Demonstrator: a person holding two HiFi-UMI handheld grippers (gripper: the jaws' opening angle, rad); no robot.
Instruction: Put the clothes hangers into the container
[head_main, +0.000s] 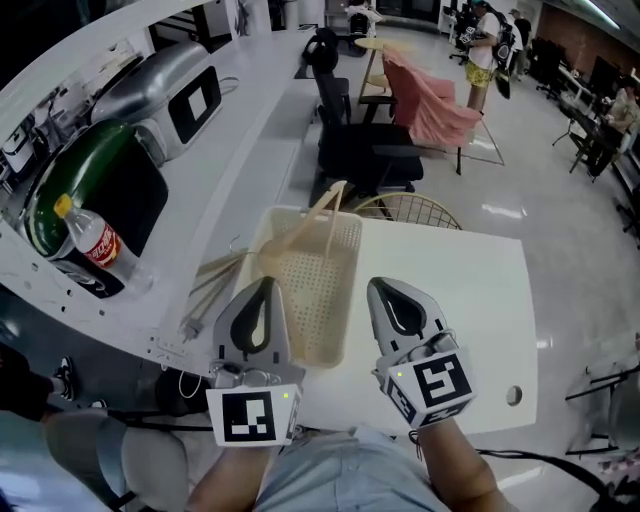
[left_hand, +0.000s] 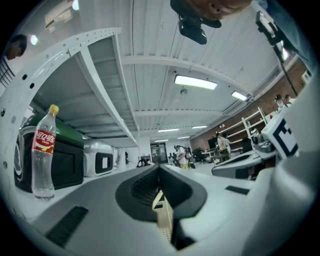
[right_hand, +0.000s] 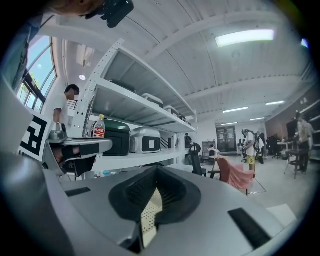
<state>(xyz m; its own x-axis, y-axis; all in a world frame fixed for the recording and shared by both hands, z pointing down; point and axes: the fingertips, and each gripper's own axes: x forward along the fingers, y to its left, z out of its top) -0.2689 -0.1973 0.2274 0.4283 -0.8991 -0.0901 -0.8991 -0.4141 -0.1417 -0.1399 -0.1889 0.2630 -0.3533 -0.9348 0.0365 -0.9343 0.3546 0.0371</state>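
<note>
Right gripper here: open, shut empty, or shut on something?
Shut on the basket: in its own view the right gripper's jaws meet, with the cream perforated basket wall pinched between them.

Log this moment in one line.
left gripper: shut on basket wall | right gripper: shut on basket wall | hangers: across basket, ends sticking out

Soda bottle (head_main: 95, 243), black office chair (head_main: 350, 140)

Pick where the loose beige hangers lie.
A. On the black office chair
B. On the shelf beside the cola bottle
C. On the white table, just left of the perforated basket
C: the head view shows the beige hangers lying on the white table along the left side of the perforated basket.
</note>
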